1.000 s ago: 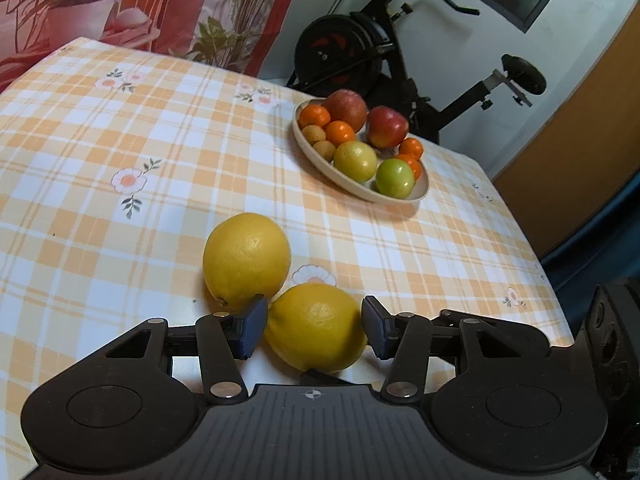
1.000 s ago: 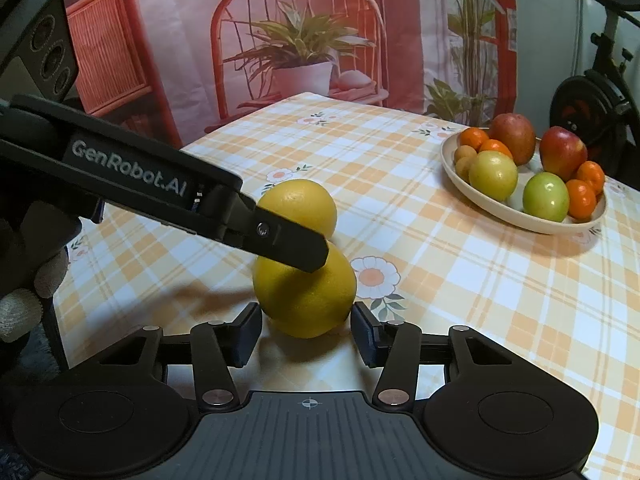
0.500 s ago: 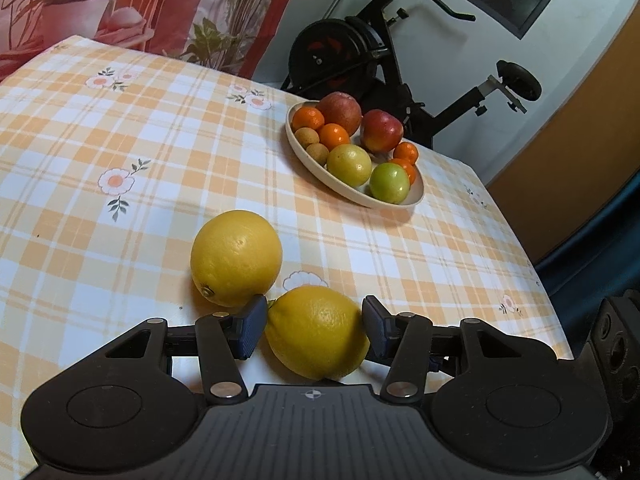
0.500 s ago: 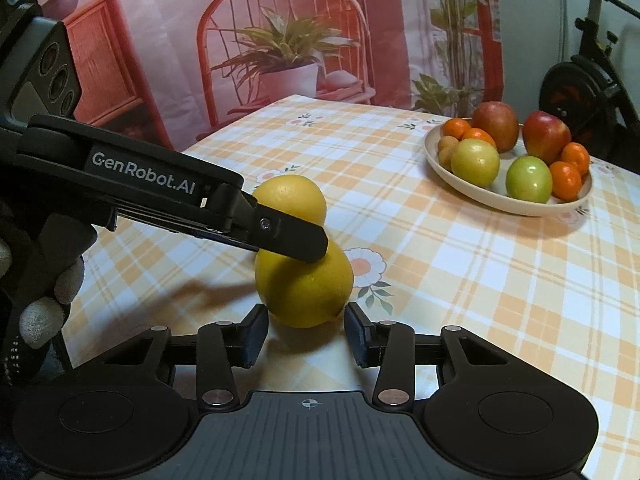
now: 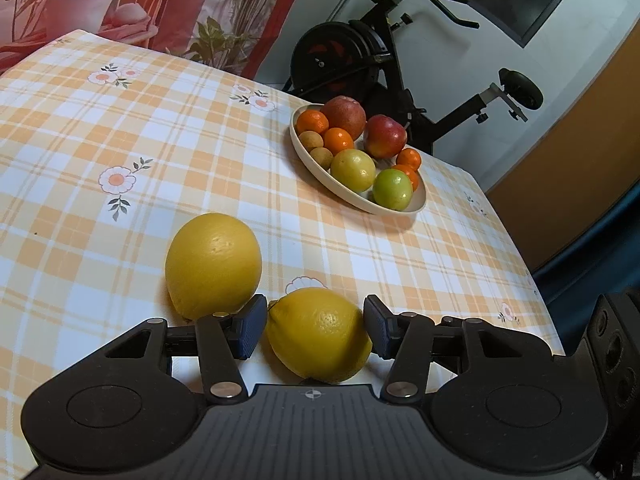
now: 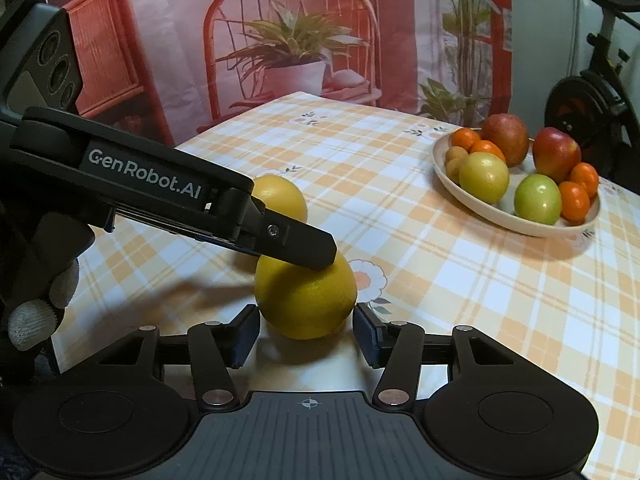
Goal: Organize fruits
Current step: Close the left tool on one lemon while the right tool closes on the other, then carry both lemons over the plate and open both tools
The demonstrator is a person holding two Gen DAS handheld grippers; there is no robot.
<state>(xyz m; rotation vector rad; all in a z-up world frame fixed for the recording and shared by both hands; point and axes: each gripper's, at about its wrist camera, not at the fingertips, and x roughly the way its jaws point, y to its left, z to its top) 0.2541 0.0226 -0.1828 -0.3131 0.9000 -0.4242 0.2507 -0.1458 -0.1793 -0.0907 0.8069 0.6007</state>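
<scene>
My worktop carries the fruit bowl well beyond both tongs; my left tongs pinch the near lemon, while my right tongs, just opening, straddle it loosely

This is a room in somebody's home. A table under an orange checked, flowered cloth carries a bowl of fruit, an exercise bike stands by the white wall, and a printed backdrop hangs behind.
</scene>
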